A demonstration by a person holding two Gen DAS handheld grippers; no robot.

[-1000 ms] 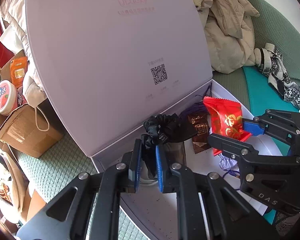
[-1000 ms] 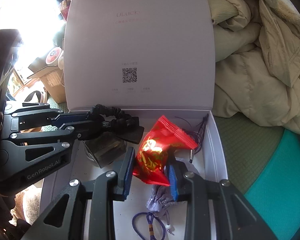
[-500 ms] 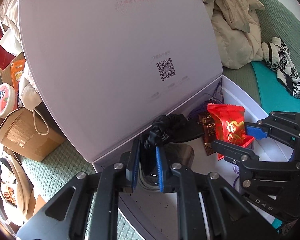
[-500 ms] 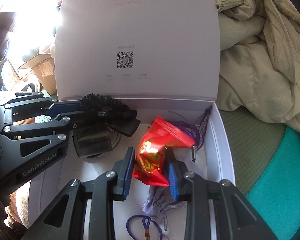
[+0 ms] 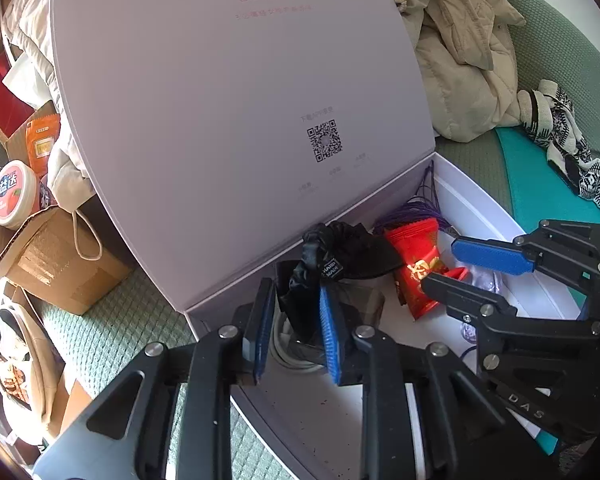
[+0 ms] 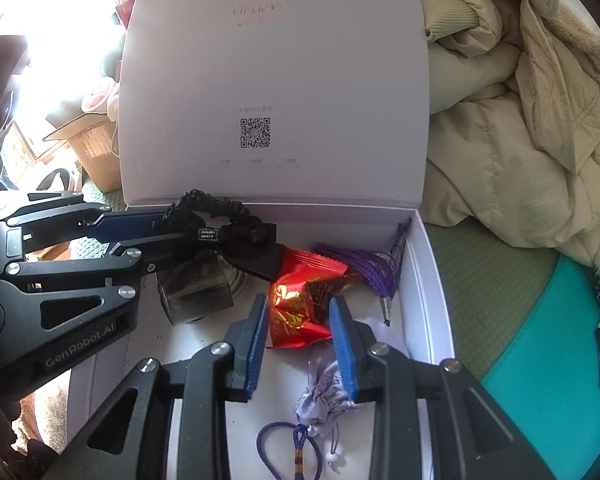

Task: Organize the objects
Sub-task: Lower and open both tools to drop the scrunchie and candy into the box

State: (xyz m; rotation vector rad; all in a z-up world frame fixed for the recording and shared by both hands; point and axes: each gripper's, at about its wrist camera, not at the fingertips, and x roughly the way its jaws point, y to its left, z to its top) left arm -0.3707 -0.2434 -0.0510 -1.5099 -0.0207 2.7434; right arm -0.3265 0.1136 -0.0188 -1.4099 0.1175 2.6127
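My left gripper hangs over the near-left part of the box, its jaws opening, with the black scrunchie between the blue pads; the fabric bunches between the pads and I cannot tell whether they still press on it. The scrunchie's far end drapes over a dark translucent cube standing on the box floor, with a grey cable coil just beside the cube. My right gripper sits over the middle of the box, jaws nearly closed and clamped on the red snack packet, which is pinched at its lower end and tilts up toward the box's back wall. A brown packet lies just behind the red one. A purple tassel lies in the box's far-right corner. A lilac pouch and a purple cord loop lie on the box floor at the near edge, under the right gripper. The box lid stands upright behind it, showing a QR code. A beige coat is heaped to the right of the box; cardboard cartons sit to its left.
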